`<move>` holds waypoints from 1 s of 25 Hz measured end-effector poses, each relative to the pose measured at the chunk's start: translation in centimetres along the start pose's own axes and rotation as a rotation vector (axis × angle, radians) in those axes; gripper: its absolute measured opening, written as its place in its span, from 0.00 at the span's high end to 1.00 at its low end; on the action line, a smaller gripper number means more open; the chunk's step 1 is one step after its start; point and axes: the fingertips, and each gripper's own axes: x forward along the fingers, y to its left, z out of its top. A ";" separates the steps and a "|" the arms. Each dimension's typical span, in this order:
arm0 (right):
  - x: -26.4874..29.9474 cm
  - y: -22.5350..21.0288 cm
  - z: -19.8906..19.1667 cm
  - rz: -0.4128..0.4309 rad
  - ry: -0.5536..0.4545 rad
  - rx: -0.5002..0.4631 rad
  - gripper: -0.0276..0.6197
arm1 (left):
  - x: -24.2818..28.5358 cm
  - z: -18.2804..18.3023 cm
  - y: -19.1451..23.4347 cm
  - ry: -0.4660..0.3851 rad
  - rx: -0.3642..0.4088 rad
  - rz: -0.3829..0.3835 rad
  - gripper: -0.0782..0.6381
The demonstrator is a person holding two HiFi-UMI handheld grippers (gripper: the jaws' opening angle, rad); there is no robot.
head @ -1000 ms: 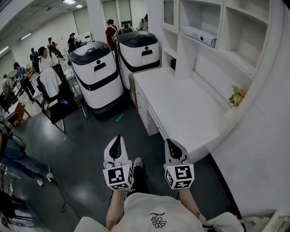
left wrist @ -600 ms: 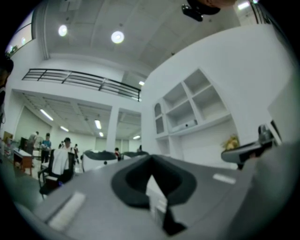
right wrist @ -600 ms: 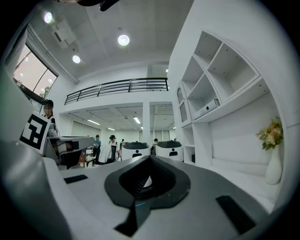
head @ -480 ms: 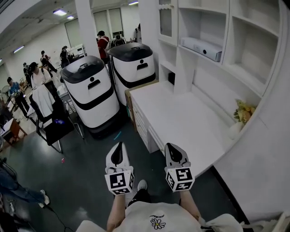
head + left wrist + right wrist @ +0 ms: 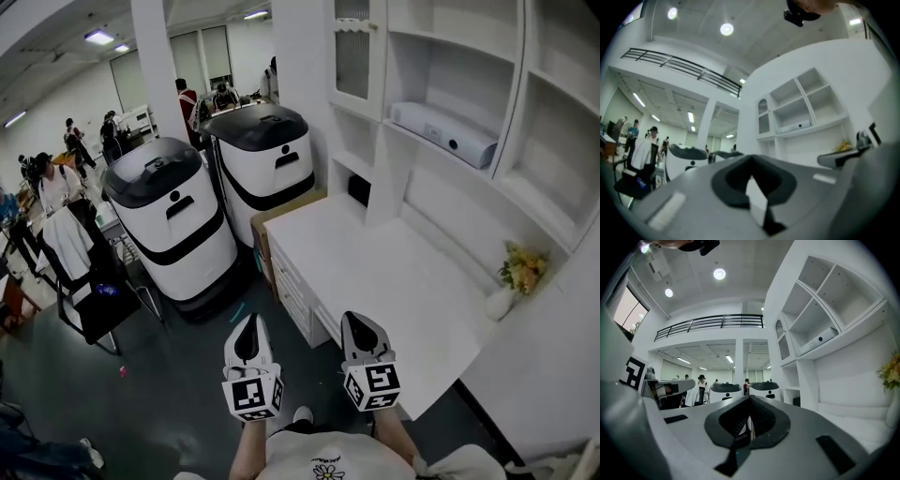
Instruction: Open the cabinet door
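The cabinet door [image 5: 352, 56] is a narrow glass-fronted panel at the top left of the white wall unit; it is closed. It also shows as an arched pane, the door [image 5: 763, 118] in the left gripper view and the door [image 5: 782, 342] in the right gripper view. My left gripper [image 5: 249, 320] and right gripper [image 5: 352, 317] are held side by side low in the head view, over the dark floor and the desk's near corner, well short of the door. Both point roughly level, with tips together and nothing between them: left gripper [image 5: 751, 160], right gripper [image 5: 750, 399].
A white desk [image 5: 375, 272] with drawers [image 5: 292, 291] stands under open shelves; a white device [image 5: 442, 133] lies on one shelf and a flower vase [image 5: 516, 272] sits at the right. Two white-and-black machines [image 5: 173, 216] [image 5: 267, 159] stand left of the desk. A chair [image 5: 80, 272] and people are farther left.
Both grippers have travelled forward together with the person. The desk, shelves and cabinet door now sit nearer and larger in the head view. The jaws have stayed together.
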 end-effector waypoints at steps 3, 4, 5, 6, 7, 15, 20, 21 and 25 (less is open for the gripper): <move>3.5 -0.4 0.0 -0.041 0.009 0.000 0.96 | 3.3 -0.3 1.1 0.003 -0.005 -0.050 0.88; 4.5 -0.7 0.0 -0.060 0.012 -0.005 0.96 | 4.3 -0.5 1.4 0.003 -0.011 -0.065 0.88; 5.4 -0.8 -0.1 -0.077 0.014 -0.013 0.96 | 5.3 -0.7 1.9 0.001 -0.017 -0.078 0.88; 6.2 -0.7 -0.2 -0.092 0.015 -0.020 0.96 | 6.3 -0.9 2.5 -0.001 -0.020 -0.088 0.88; 7.0 -0.6 -0.2 -0.102 0.019 -0.026 0.96 | 7.3 -1.1 3.1 -0.002 -0.021 -0.094 0.88; 9.9 -3.4 -2.2 -0.146 0.089 0.001 0.96 | 12.4 -4.5 1.9 0.058 -0.056 -0.148 0.88; 12.9 -5.3 -1.7 -0.122 0.053 0.004 0.96 | 15.2 -4.5 0.6 0.054 -0.035 -0.160 0.88; 13.3 -5.6 -1.5 -0.116 0.046 0.004 0.96 | 15.7 -4.3 0.2 0.051 -0.028 -0.163 0.88; 14.8 -6.9 -1.1 -0.113 0.024 -0.004 0.96 | 17.6 -3.8 -0.6 0.037 -0.003 -0.173 0.88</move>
